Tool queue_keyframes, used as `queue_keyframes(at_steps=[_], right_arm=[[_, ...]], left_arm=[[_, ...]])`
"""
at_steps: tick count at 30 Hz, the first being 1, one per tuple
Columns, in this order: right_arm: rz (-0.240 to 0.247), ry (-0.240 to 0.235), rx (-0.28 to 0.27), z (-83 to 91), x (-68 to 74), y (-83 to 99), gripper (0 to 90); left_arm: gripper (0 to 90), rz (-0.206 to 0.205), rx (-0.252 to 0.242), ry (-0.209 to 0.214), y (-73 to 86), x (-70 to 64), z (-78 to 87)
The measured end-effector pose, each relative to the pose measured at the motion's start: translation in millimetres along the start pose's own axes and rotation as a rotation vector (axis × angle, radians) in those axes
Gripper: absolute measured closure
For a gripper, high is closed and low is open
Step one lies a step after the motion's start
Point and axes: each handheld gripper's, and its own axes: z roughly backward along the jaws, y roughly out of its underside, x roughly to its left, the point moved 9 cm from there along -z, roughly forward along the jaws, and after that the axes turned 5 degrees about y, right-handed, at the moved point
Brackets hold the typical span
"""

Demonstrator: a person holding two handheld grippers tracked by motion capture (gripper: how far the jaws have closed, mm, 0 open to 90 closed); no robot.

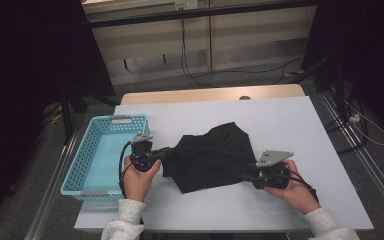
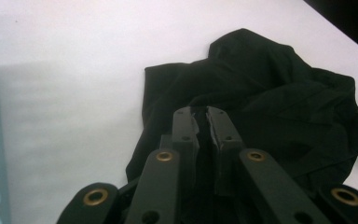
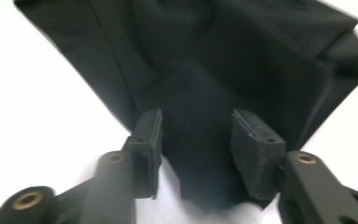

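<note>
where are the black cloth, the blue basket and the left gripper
black cloth [image 1: 212,155], high view, middle of the crumpled fabric
blue basket [image 1: 76,167], high view, its left wall
left gripper [image 2: 201,112], left gripper view, between its tips, jaws closed on the cloth

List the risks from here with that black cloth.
The left gripper pinches just a thin edge of the black cloth, so it may slip out when lifted. The right gripper is open around a corner and might close on too little fabric. The crumpled cloth could drag or snag the basket.
</note>
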Motion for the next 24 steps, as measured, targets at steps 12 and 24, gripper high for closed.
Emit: queue_keyframes(at_steps=[12,24], right_arm=[[-0.093,0.021,-0.065,21.2,-25.8,-0.3,84.5],[-0.091,0.023,-0.031,20.4,-25.2,5.5,84.4]], left_arm=[[78.6,-0.023,0.020,0.048,2.5,-13.7,-5.4],[44.7,-0.145,0.045,0.096,9.3,-42.9,6.2]])
